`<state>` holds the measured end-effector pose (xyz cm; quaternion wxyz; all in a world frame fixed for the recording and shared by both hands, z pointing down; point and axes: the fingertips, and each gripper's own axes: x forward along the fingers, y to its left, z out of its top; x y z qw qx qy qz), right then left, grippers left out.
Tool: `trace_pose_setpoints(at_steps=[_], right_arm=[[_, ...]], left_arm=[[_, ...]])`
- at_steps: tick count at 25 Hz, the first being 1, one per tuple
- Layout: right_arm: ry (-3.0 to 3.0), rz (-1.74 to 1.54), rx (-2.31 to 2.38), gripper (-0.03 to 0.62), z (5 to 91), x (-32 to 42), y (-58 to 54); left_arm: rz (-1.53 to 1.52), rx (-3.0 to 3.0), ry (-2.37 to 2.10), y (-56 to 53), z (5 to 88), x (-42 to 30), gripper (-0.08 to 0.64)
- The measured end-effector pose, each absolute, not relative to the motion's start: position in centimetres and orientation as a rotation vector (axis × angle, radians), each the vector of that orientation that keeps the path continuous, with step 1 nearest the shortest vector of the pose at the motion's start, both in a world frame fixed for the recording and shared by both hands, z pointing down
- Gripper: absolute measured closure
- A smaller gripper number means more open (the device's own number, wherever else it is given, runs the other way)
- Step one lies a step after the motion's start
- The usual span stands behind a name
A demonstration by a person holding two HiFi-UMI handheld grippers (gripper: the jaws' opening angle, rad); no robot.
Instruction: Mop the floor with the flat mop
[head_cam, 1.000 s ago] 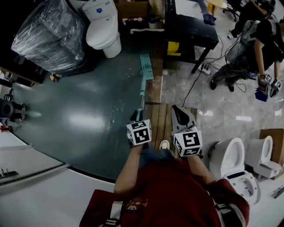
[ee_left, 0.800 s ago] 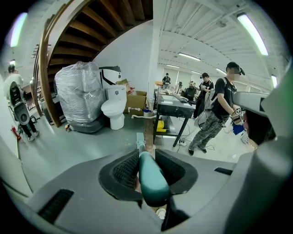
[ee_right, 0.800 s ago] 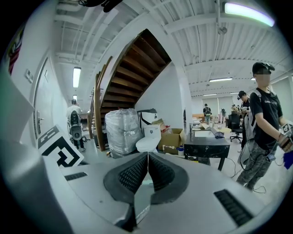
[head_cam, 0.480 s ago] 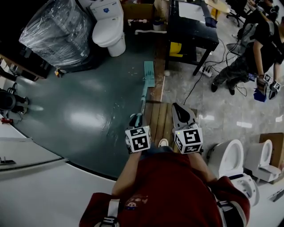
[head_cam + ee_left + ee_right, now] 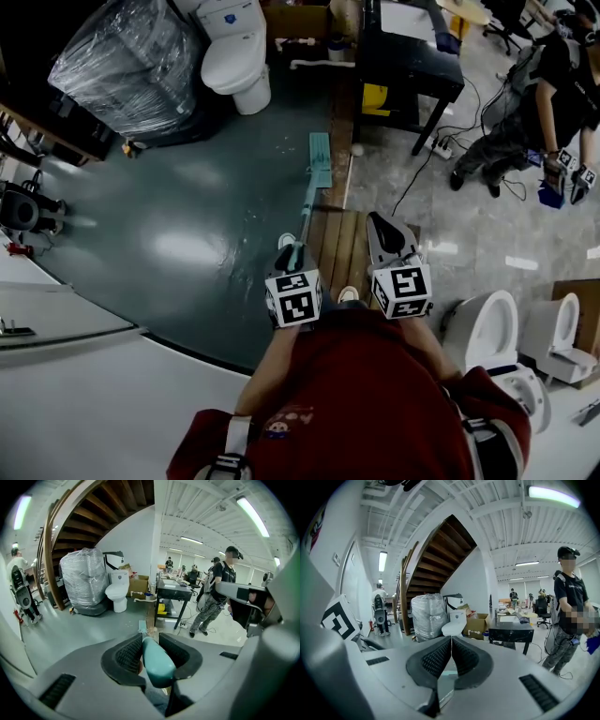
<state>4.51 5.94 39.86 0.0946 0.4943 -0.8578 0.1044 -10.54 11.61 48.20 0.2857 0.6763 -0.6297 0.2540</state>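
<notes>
The flat mop has a teal head (image 5: 321, 159) lying on the dark green floor (image 5: 178, 234), and its pole (image 5: 306, 211) runs back toward me. My left gripper (image 5: 292, 253) is shut on the pole's upper end. In the left gripper view the rounded teal handle tip (image 5: 157, 660) sits clamped between the pads (image 5: 129, 654) of that left gripper (image 5: 151, 648). My right gripper (image 5: 379, 221) hovers beside it over the wooden boards, apart from the mop. In the right gripper view the right gripper (image 5: 451, 651) has its pads pressed together with nothing held.
A white toilet (image 5: 234, 47) and a plastic-wrapped load (image 5: 127, 61) stand at the far edge of the green floor. A black table (image 5: 408, 56) and a power strip (image 5: 436, 145) lie ahead right. Wooden boards (image 5: 339, 246) are underfoot. Two toilets (image 5: 487, 337) stand right. A person (image 5: 553, 94) stands far right.
The mop head has slid back along the green floor toward me, away from the white toilet. Both grippers stayed close to my body, and their jaws kept the same state.
</notes>
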Motion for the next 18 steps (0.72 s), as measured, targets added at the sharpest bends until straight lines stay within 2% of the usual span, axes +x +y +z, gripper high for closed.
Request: trace_pose_setpoints(at_steps=[18], right_arm=[[-2.541, 0.327, 1.441, 0.572, 40.6, 3.7, 5.5]], left_arm=[[0.706, 1.795, -1.679, 12.4, 49.0, -10.3, 0.436]])
